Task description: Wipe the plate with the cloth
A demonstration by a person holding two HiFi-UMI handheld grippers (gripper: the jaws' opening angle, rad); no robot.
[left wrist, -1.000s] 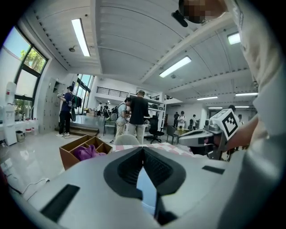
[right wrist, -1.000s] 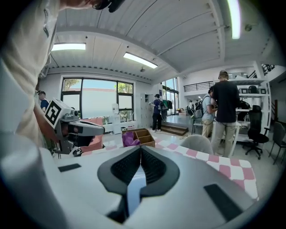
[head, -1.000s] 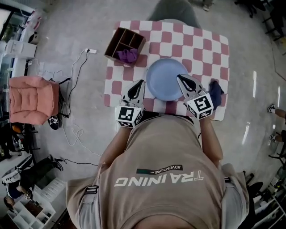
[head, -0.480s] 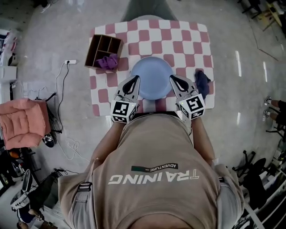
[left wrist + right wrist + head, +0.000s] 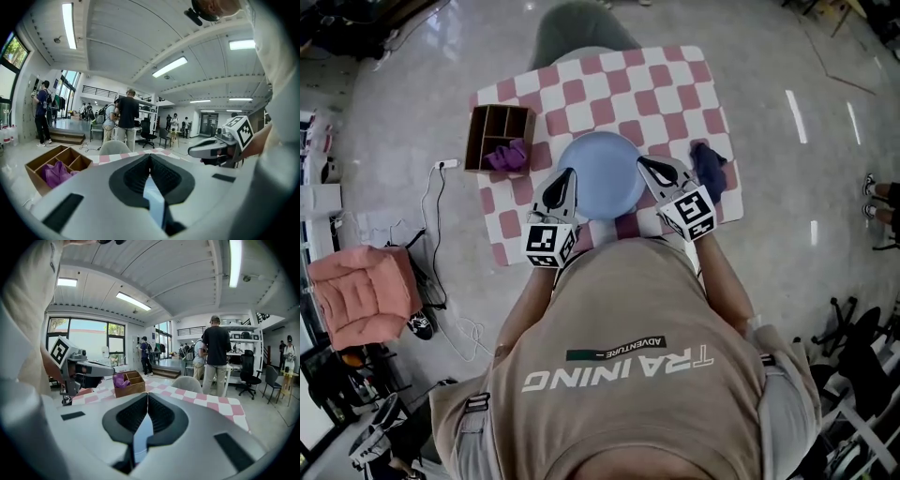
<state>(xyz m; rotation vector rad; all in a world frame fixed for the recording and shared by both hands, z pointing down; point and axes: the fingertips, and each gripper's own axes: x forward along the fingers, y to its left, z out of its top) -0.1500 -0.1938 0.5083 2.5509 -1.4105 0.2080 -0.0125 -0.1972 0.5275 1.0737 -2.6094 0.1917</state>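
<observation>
- Light-blue round plate [image 5: 602,173] lies on the pink-and-white checked counter [image 5: 675,84], between the left tool [image 5: 566,175] and the right tool [image 5: 643,163].
- Both tools: jaws closed, nothing held.
- Dark-blue crumpled cloth [image 5: 709,171] lies just beside the right tool; recommend opening that tool and pinching a thick fold before wiping.

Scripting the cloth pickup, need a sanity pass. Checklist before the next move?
1. The plate sits on the table: ok.
2. Cloth in a grip: not ok; the dark blue cloth lies on the table, right of the plate.
3. Jaws of right hand-held gripper open for a grasp: not ok; shut, empty.
4. Nothing held by left hand-held gripper: ok; shut, empty.
5. Dirt on the plate: cannot tell.
</observation>
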